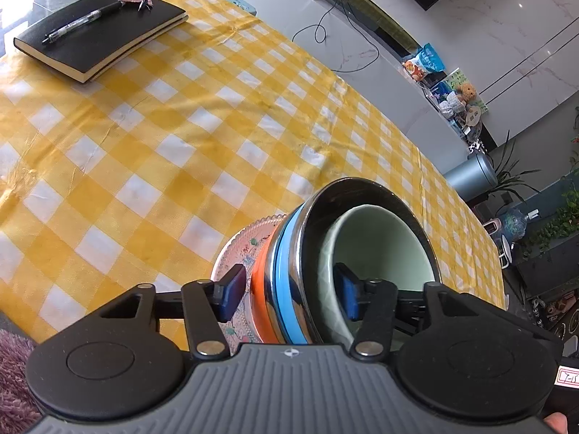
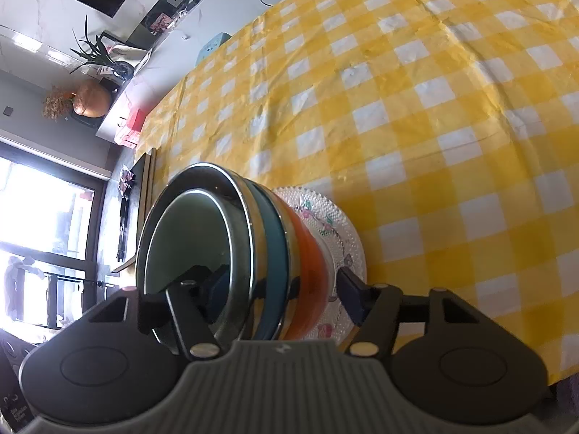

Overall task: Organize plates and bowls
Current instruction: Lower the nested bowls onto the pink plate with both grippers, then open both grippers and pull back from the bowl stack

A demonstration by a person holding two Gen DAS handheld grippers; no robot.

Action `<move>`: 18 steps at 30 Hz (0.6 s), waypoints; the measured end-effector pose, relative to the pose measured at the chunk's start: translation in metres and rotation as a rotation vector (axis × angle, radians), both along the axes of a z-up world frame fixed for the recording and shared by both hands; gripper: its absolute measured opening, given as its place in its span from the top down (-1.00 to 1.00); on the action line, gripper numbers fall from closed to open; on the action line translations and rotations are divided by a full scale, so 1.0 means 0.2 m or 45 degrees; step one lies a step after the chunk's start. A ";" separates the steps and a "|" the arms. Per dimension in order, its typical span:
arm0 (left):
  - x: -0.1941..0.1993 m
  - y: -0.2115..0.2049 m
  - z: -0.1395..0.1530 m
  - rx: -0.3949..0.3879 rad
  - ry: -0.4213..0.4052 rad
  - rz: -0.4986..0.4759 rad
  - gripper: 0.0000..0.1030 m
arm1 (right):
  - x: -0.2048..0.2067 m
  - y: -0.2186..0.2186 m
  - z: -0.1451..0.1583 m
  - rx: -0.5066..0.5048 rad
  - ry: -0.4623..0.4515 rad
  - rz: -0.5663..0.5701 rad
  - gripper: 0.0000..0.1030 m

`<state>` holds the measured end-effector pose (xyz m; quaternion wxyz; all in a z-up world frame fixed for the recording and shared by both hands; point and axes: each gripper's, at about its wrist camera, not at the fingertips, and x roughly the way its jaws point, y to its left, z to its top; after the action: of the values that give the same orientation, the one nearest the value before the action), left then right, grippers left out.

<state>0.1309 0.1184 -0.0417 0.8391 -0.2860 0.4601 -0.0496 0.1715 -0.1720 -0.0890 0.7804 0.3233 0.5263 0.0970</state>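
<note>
- My left gripper (image 1: pixel 291 294): jaws parted, straddling the stack's near edge; the pads look clear of it.
- My right gripper (image 2: pixel 286 298): same, spread across the stack from the opposite side, nothing clamped.
- Stack: pale green ceramic bowl (image 1: pixel 380 249) nested in the steel bowl with blue band (image 1: pixel 289 271), on the orange-banded bowl (image 1: pixel 258 289), on the floral glass plate (image 1: pixel 237 249).
- Stack sits on the yellow-checked counter (image 1: pixel 181 152), 6 o'clock in both views.
- Black notebook with pen (image 1: pixel 101 32) at 11 o'clock, well apart.

left claw (image 1: pixel 291 294) jaws parted, angled downward — right claw (image 2: pixel 286 294) likewise parted, angled downward
</note>
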 end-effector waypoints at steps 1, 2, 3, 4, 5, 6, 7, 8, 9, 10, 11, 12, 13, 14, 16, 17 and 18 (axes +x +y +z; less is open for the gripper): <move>-0.01 0.00 0.01 0.003 -0.012 0.007 -0.38 | 0.00 0.00 0.00 -0.003 -0.003 -0.004 -0.35; -0.02 0.00 0.03 0.009 -0.028 0.015 -0.40 | -0.01 0.00 0.01 -0.005 -0.006 -0.007 -0.37; -0.03 0.00 0.04 0.015 -0.042 0.019 -0.47 | -0.01 0.00 0.02 -0.005 -0.010 -0.008 -0.41; -0.03 -0.01 0.06 0.020 -0.059 0.021 -0.52 | -0.02 0.00 0.02 -0.003 -0.016 -0.008 -0.48; -0.04 -0.01 0.08 0.027 -0.071 0.025 -0.52 | -0.02 0.00 0.03 -0.001 -0.024 -0.010 -0.50; -0.05 -0.01 0.09 0.035 -0.082 0.032 -0.52 | -0.03 0.00 0.05 0.000 -0.035 -0.009 -0.50; -0.06 -0.01 0.11 0.042 -0.090 0.038 -0.52 | -0.04 0.00 0.06 -0.003 -0.044 -0.006 -0.52; -0.07 -0.01 0.12 0.056 -0.101 0.046 -0.52 | -0.05 0.00 0.07 -0.009 -0.054 -0.003 -0.54; -0.09 -0.02 0.14 0.069 -0.112 0.053 -0.52 | -0.06 0.00 0.09 -0.015 -0.068 -0.002 -0.55; -0.10 -0.02 0.16 0.082 -0.128 0.058 -0.52 | -0.07 0.00 0.10 -0.019 -0.079 -0.003 -0.55; -0.12 -0.02 0.18 0.092 -0.145 0.060 -0.52 | -0.08 -0.01 0.12 -0.025 -0.091 -0.002 -0.55; -0.14 -0.02 0.20 0.101 -0.160 0.060 -0.52 | -0.10 -0.01 0.14 -0.031 -0.107 -0.002 -0.56; -0.15 -0.02 0.22 0.110 -0.172 0.060 -0.52 | -0.11 -0.01 0.16 -0.039 -0.120 -0.003 -0.56; -0.17 -0.02 0.24 0.126 -0.191 0.060 -0.52 | -0.13 -0.02 0.17 -0.050 -0.135 -0.003 -0.56; -0.21 -0.03 0.29 0.168 -0.230 0.053 -0.52 | -0.17 -0.02 0.22 -0.081 -0.178 -0.007 -0.57; -0.24 -0.04 0.31 0.202 -0.257 0.046 -0.52 | -0.20 -0.03 0.25 -0.105 -0.206 -0.008 -0.58; -0.27 -0.05 0.34 0.236 -0.284 0.038 -0.52 | -0.22 -0.03 0.27 -0.133 -0.238 -0.008 -0.64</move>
<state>0.0763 0.1081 0.0259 0.9085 -0.2067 0.3623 -0.0259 0.1270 -0.1777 -0.0343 0.8423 0.2731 0.4545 0.0968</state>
